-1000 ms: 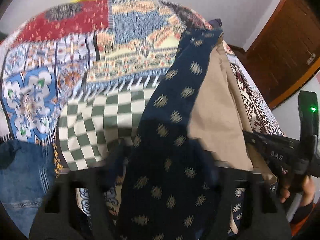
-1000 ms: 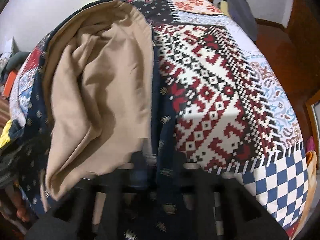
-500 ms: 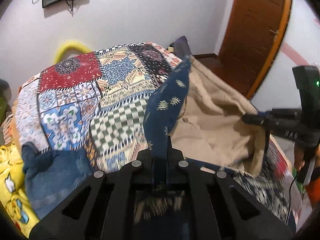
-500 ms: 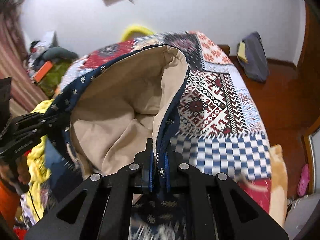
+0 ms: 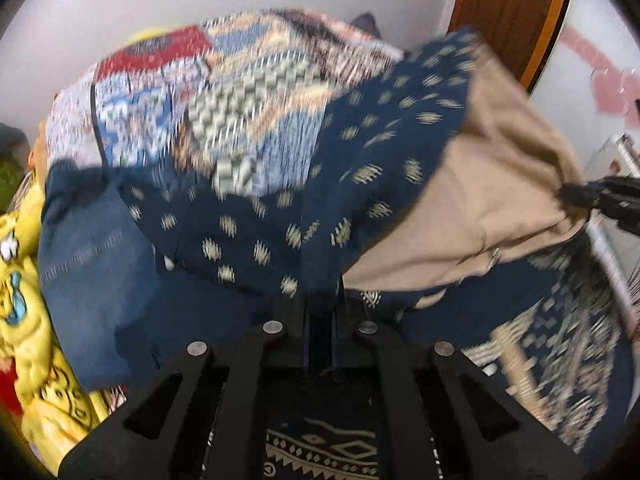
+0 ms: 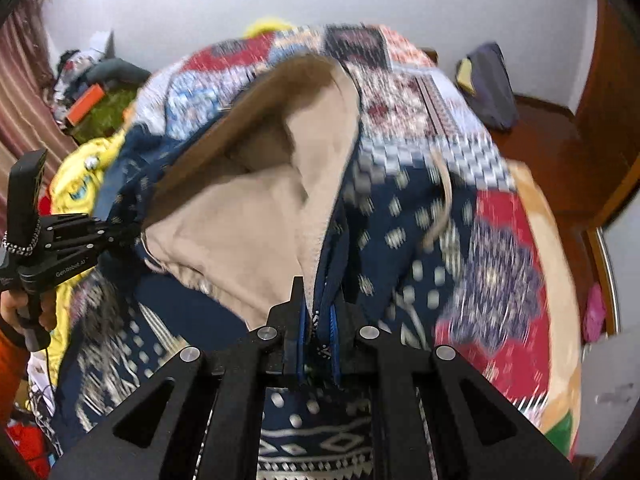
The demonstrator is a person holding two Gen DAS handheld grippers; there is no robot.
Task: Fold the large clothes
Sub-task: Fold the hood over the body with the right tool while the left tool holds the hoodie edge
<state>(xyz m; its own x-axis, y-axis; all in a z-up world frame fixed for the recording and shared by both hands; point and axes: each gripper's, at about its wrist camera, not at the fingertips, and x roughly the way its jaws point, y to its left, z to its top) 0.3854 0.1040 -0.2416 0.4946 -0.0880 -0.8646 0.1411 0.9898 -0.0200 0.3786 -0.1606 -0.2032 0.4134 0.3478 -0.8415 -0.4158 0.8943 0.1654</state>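
Nearest each camera, both tongs are clamped on the garment (image 5: pixel 372 184), a navy cloth dotted with small cream motifs and lined in plain tan. The left tongs (image 5: pixel 322 304) pinch a navy edge just ahead of their tips; the right tongs (image 6: pixel 318 312) grip the seam where tan lining meets navy. The pinched cloth hides the pads of both. The garment hangs between the two tongs, lifted over the bed (image 6: pixel 404 92), its tan inside billowing open like a pouch. Below the tongs a patterned navy hem is cut off by the frame. Motion blur smears the quilt's patchwork beyond. Left of the left tongs lie blue jeans (image 5: pixel 84 256) and a yellow printed cloth (image 5: pixel 28 320). Farther off, a white wall and a wooden door (image 5: pixel 516 4).
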